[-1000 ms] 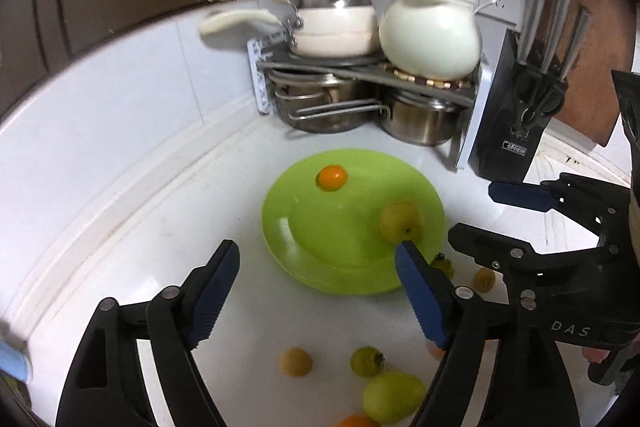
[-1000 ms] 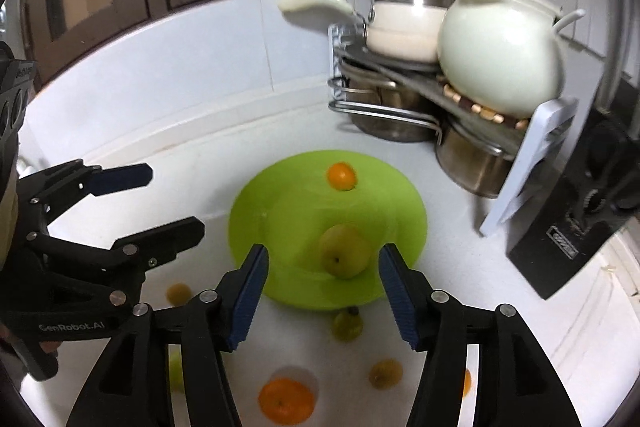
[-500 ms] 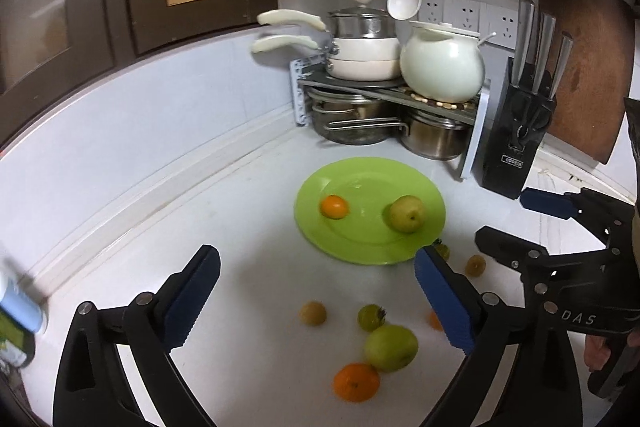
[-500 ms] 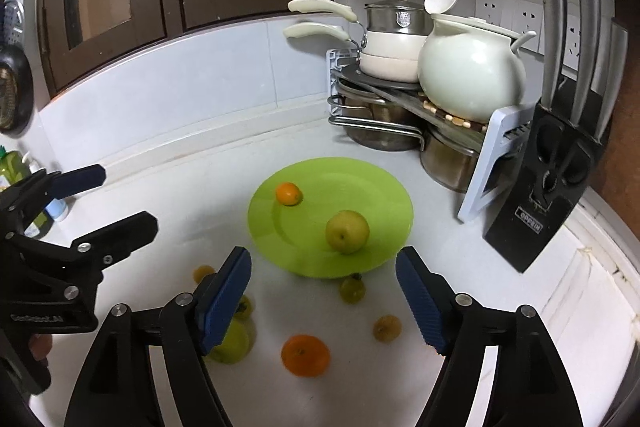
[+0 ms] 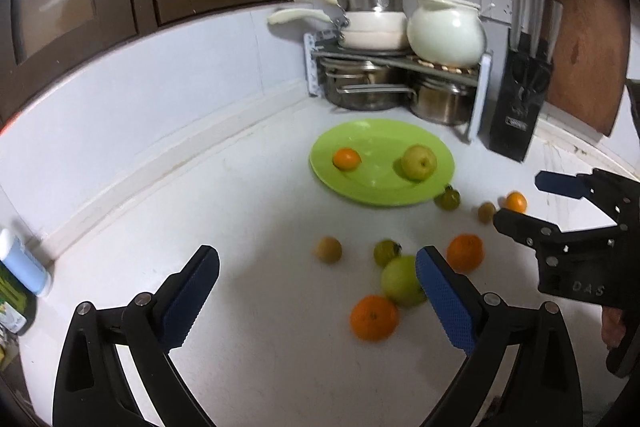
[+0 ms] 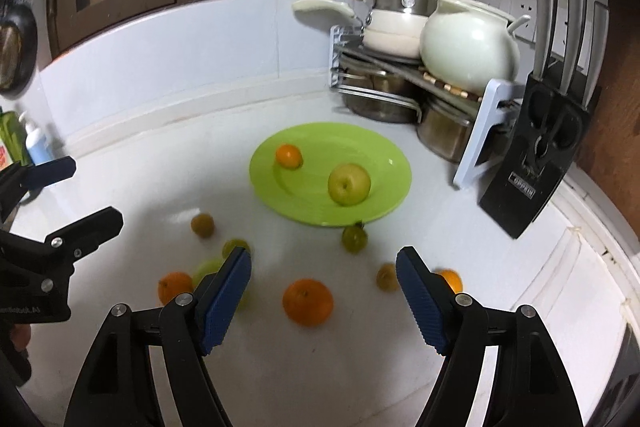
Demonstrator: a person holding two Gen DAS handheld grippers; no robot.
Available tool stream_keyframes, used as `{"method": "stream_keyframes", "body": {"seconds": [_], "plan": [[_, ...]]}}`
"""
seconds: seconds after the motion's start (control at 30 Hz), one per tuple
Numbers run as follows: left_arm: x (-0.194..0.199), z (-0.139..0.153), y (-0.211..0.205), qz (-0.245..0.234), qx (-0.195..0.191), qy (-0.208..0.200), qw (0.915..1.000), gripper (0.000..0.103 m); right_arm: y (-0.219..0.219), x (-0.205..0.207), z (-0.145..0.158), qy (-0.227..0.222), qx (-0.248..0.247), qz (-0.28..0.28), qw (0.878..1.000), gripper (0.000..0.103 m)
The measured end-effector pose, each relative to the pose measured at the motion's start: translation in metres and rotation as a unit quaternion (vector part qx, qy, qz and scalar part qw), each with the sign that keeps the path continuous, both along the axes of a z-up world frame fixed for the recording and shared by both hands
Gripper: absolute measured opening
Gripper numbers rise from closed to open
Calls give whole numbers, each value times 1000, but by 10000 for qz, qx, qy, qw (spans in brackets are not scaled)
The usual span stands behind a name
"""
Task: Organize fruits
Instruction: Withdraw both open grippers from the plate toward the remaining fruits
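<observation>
Both my left hand-held gripper [image 5: 316, 293] and right hand-held gripper [image 6: 324, 301] hang released and empty over the white surface [image 6: 160, 187] – the round orange mandarin [image 6: 307, 302] below looks light, soft-skinned and prone to roll, so I'd pinch across its middle.

The right tool [image 5: 520, 201], seen from the left one, bears raised letters "DAS" on its black body; the knife block's [image 6: 534, 169] white label cannot be read.
</observation>
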State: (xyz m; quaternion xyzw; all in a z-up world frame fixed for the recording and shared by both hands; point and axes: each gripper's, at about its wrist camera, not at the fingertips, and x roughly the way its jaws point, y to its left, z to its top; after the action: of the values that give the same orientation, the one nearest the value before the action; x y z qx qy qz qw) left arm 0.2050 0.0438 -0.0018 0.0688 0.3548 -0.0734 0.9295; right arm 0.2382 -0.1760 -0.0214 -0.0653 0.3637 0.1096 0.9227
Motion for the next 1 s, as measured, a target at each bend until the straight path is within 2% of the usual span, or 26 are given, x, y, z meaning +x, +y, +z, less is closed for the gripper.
{"method": "stream_keyframes", "body": {"seconds": [0.27,0.6,1.0], "plan": [[-5,-32,-5,-279,65,282,9992,99,5,-6,-28,325,-163,55,9993,75],[1,-65,-15,-572,24,705,9959,85,1,3,-55,704,-92,23,9975,75],[10,-76,-15,-624,-341,979,9927,65,2,9,-66,842,21,95,9964,75]]}}
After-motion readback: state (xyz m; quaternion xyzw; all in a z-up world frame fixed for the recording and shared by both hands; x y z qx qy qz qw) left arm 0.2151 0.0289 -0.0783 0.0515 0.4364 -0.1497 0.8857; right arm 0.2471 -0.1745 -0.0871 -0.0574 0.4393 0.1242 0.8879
